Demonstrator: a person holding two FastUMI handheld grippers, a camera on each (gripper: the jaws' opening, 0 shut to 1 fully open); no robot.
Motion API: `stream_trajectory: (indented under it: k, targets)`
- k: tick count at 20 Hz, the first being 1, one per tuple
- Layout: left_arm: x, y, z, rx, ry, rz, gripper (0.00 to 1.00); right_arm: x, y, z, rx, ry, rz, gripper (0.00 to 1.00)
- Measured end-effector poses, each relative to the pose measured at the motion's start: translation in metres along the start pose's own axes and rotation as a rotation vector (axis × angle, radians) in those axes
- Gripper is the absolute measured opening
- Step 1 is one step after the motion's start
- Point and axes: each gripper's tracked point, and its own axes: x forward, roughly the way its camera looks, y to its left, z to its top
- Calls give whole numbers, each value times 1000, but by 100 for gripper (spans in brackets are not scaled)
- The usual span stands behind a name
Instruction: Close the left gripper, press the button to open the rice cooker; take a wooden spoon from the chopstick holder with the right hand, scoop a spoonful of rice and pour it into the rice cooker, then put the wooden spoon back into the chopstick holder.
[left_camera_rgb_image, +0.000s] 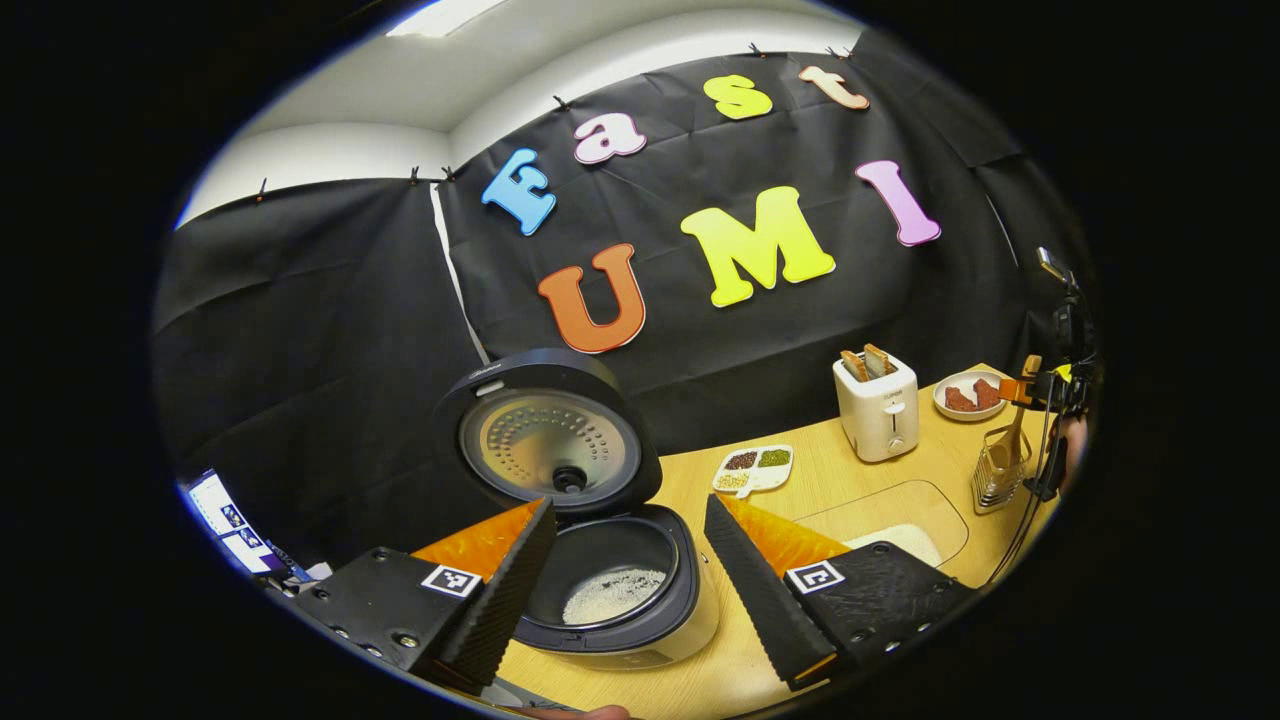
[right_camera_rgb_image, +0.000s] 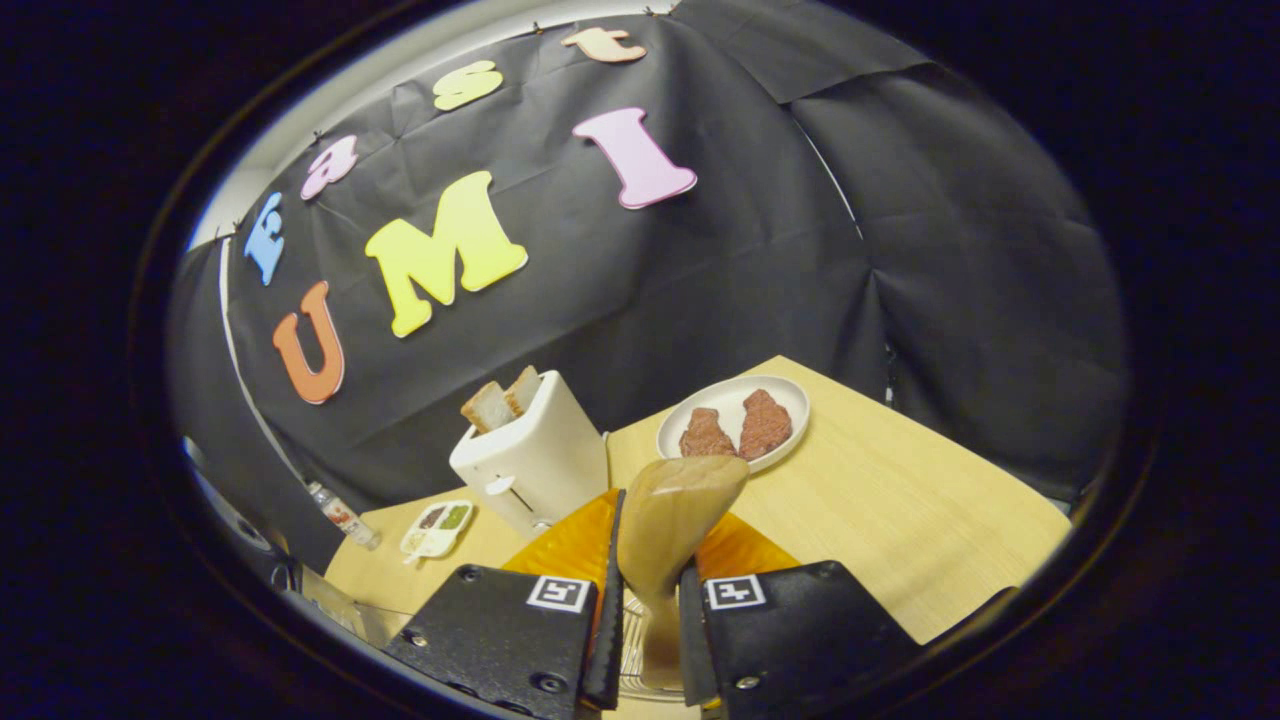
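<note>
Right tool (right_camera_rgb_image: 645, 625), lower centre of the right gripper view, pinches the wooden spoon (right_camera_rgb_image: 672, 525) at its neck above the chopstick holder (left_camera_rgb_image: 1000, 470). The spoon appears light, rigid and smooth; grip the handle firmly. Left tool (left_camera_rgb_image: 625, 575) stands spread above the open rice cooker (left_camera_rgb_image: 600, 560).
</note>
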Motion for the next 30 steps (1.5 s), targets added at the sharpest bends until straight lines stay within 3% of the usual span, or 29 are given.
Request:
stream_trajectory:
  k: [4, 6, 7, 11, 13, 18, 25, 30]
  targets:
    - [1, 0, 2, 0, -9, 0, 95, -1, -16, -4, -24, 27, -70, 35]
    - [2, 1, 2, 1, -9, 0, 95, 0, -24, -11, -48, 47, -104, 55]
    - [2, 1, 1, 1, -9, 0, 95, -2, -24, -10, -61, 45, -110, 81]
    - [3, 6, 1, 4, -11, 7, 95, -13, -30, 9, -155, -19, -162, 83]
    - [5, 8, 0, 2, -11, 9, 95, -23, -30, 13, -217, -26, -173, 100]
    - [6, 13, 4, 2, -19, 5, 95, -67, -31, 33, -322, -62, -202, 100]
    - [3, 16, 21, -19, -62, -17, 95, -159, 34, 91, -469, -175, -91, 100]
    - [9, 33, 57, -45, -124, -14, 95, -208, 84, 112, -463, -187, -17, 100]
